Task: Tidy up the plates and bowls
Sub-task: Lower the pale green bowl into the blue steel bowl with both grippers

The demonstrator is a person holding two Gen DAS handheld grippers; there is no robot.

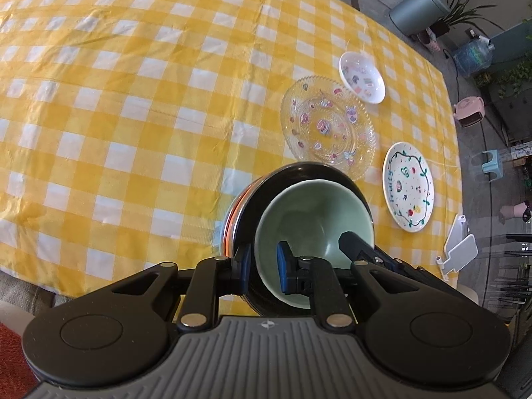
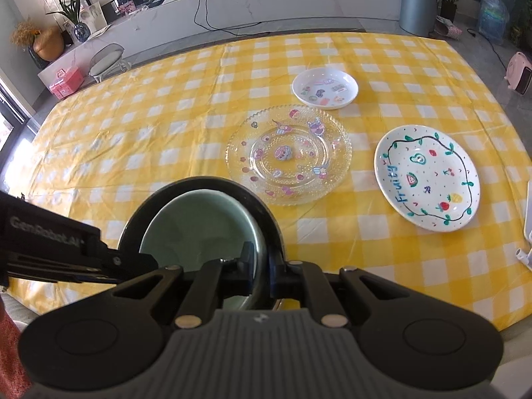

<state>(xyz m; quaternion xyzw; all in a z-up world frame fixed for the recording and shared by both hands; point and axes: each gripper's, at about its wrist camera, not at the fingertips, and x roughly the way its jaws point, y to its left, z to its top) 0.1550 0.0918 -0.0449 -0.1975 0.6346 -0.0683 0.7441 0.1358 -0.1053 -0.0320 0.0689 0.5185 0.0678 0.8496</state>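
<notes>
The green bowl (image 1: 309, 219) nests inside the black bowl (image 1: 292, 173) on the tabletop (image 1: 133, 99); both look like glazed ceramic: stiff, slick, breakable, fairly heavy, best pinched at the rim wall. The left tongs (image 1: 264, 262) straddle the near rims, one pad outside the black wall, one inside the green; whether they press cannot be told. The right tongs (image 2: 259, 262) are clenched on the rims opposite. Glass plate (image 2: 288, 154) lies just beyond.
</notes>
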